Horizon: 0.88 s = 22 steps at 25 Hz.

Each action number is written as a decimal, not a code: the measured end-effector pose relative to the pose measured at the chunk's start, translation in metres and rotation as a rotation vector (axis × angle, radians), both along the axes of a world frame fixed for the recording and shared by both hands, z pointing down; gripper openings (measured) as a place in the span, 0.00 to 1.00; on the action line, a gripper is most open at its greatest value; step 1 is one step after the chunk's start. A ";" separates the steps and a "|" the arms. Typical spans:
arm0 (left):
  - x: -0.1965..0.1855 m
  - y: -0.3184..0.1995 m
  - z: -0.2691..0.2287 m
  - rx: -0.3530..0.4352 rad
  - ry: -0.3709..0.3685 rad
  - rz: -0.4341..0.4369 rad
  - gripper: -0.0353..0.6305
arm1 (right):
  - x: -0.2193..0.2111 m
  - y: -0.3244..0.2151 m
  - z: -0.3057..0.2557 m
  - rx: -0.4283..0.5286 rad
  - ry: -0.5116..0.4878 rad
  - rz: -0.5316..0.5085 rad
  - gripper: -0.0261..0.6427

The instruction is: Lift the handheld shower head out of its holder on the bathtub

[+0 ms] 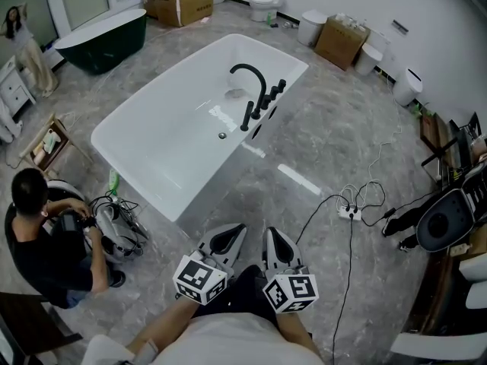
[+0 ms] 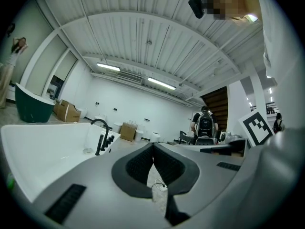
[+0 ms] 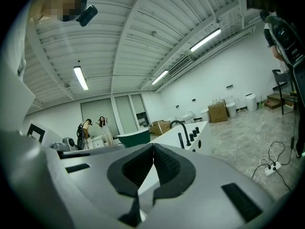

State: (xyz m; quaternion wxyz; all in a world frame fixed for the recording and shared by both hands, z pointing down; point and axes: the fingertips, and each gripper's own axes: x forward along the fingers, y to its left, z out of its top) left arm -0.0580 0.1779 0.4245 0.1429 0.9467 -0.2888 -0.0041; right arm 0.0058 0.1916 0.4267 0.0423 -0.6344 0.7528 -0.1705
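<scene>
Looking down in the head view, the white bathtub (image 1: 163,147) fills the upper middle of the frame. The handheld shower head (image 1: 246,117) stands upright in its holder on the tub's right rim, just beside the curved black spout (image 1: 249,74). Both grippers are at the bottom centre, well apart from the tub: left gripper (image 1: 230,238) and right gripper (image 1: 275,238), side by side over the grey floor. A crouching person (image 1: 38,230) is at lower left, and a power strip (image 1: 349,212) with cables lies at centre right.

In the left gripper view, the jaws are pressed together at the tips with nothing between them, so it's empty. The tub sits at centre left, with the shower head (image 2: 99,144) in its holder on the rim.

Same deal in the right gripper view: jaws fully closed, holding nothing. The shower head (image 3: 180,139) shows just right of centre, on the tub rim beyond the jaw tips. Two people (image 3: 93,130) stand at centre left.
</scene>
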 end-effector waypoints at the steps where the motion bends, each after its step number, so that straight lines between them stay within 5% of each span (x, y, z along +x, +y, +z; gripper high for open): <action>1: -0.001 0.000 0.001 -0.003 0.000 -0.001 0.07 | -0.001 0.000 0.001 -0.004 -0.011 0.001 0.06; 22: 0.029 -0.056 -0.001 -0.018 -0.001 -0.045 0.07 | 0.026 -0.059 -0.005 -0.009 -0.029 -0.057 0.06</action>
